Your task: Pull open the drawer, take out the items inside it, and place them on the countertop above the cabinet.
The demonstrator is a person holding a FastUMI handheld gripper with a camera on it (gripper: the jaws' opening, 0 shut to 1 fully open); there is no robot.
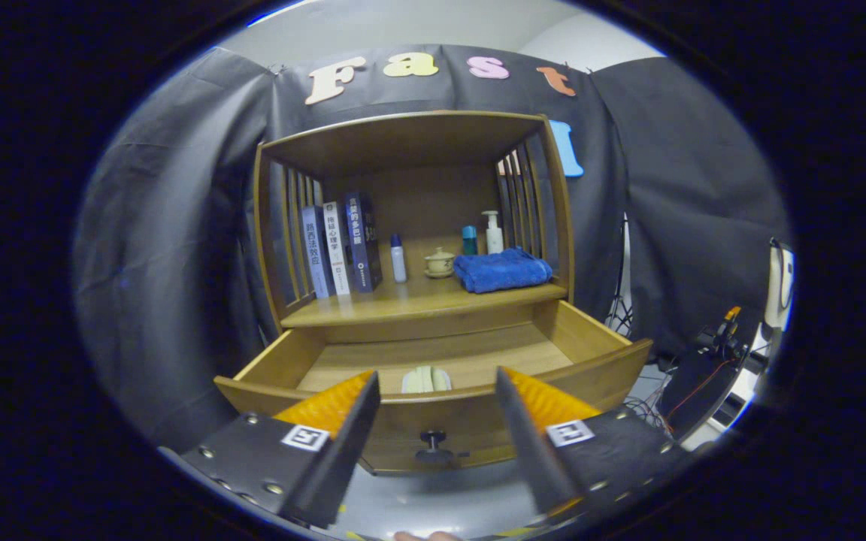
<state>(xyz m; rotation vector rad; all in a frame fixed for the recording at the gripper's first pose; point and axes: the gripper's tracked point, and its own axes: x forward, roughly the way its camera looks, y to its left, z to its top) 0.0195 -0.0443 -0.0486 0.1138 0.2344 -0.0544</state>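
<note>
With the drawer (433, 361) already pulled out, the gripper (437, 387) hovers open before its front, pale item (425, 379) at 12 o'clock just beyond fingers; next, probably reach in and grasp.

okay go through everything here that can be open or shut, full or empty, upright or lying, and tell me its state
drawer: pulled open.
pale folded item: lying inside the drawer, near its front.
gripper: open, holding nothing, just before the drawer front.
books: standing upright on the countertop.
blue towel: folded, lying flat.
pump bottle: upright.
lidded cup: lid on.
</note>
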